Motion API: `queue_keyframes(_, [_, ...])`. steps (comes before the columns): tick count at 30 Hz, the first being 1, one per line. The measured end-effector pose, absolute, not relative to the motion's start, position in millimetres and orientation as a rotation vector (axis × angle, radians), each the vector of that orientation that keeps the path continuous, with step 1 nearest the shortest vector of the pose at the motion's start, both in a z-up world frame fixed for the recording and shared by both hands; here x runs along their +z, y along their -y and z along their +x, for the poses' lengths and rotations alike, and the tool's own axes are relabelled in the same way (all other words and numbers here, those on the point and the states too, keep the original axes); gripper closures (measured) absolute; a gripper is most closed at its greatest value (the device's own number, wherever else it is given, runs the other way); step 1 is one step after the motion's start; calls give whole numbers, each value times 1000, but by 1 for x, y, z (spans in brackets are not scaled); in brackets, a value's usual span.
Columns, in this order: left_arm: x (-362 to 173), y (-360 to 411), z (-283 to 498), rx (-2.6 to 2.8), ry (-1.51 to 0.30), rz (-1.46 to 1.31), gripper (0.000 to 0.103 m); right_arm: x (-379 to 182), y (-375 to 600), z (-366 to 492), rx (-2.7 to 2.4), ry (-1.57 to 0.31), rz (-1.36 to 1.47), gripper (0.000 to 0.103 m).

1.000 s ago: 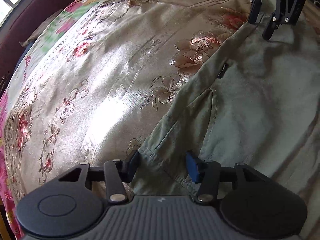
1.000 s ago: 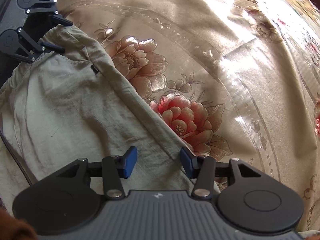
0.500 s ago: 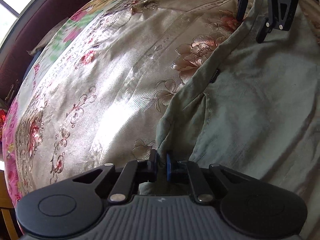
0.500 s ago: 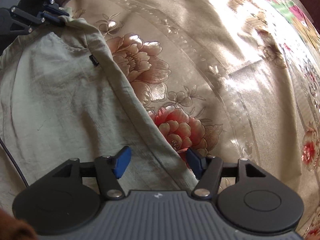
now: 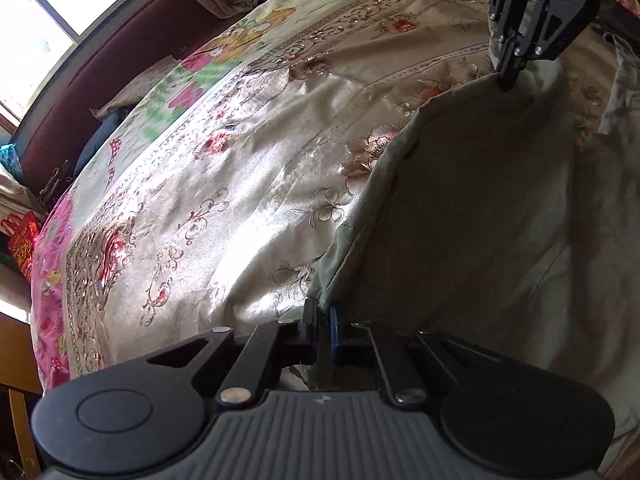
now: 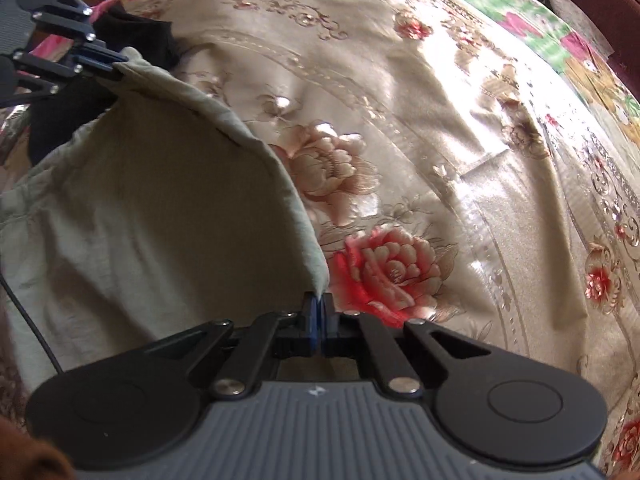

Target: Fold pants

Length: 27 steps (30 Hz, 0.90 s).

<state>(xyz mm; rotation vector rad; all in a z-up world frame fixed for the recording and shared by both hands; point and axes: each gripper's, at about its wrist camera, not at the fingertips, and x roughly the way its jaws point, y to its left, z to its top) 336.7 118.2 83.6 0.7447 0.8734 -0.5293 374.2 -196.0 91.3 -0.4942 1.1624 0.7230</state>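
Note:
Grey-green pants (image 5: 472, 216) hang stretched between my two grippers above a floral bedspread (image 5: 224, 184). My left gripper (image 5: 323, 322) is shut on one corner of the pants' edge at the bottom of the left wrist view. My right gripper (image 5: 507, 80) is shut on the far corner at the top right. In the right wrist view, my right gripper (image 6: 319, 312) pinches the pants (image 6: 160, 208), and my left gripper (image 6: 106, 65) holds the other corner at the top left. The lifted edge sags between them.
The gold floral bedspread (image 6: 440, 140) covers the bed. A dark red headboard (image 5: 104, 80) and a window (image 5: 52, 12) lie at the far left. A dark cloth (image 6: 136, 36) lies near the left gripper. More pale fabric (image 5: 620, 80) lies at the right.
The right gripper has shut on the pants' edge; the left shut earlier. Both have lifted the edge up off the bedspread, and the fabric now hangs between them.

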Motion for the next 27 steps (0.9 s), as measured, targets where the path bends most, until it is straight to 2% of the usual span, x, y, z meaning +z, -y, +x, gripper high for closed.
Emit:
queue_keyframes(3, [97, -122, 305, -525, -870, 721, 81, 116, 193, 327, 749, -1186, -442, 101])
queue_keyframes(6, [106, -126, 266, -522, -884, 716, 81, 118, 186, 276, 786, -1248, -409, 101])
queue_keyframes(11, [88, -138, 209, -474, -1001, 701, 81, 73, 167, 198, 864, -1427, -279, 101])
queue_keyframes(14, [66, -140, 181, -440, -1057, 669, 82, 45, 157, 167, 878, -1451, -303, 101])
queue_keyframes(19, [29, -133, 148, -400, -1091, 721, 81, 23, 149, 151, 809, -1463, -317, 101])
queue_keyframes(23, [44, -139, 144, -337, -1044, 691, 81, 38, 141, 149, 847, -1386, -348, 101])
queue_keyframes(27, [54, -151, 142, -251, -1009, 663, 81, 31, 139, 151, 841, -1408, -333, 100])
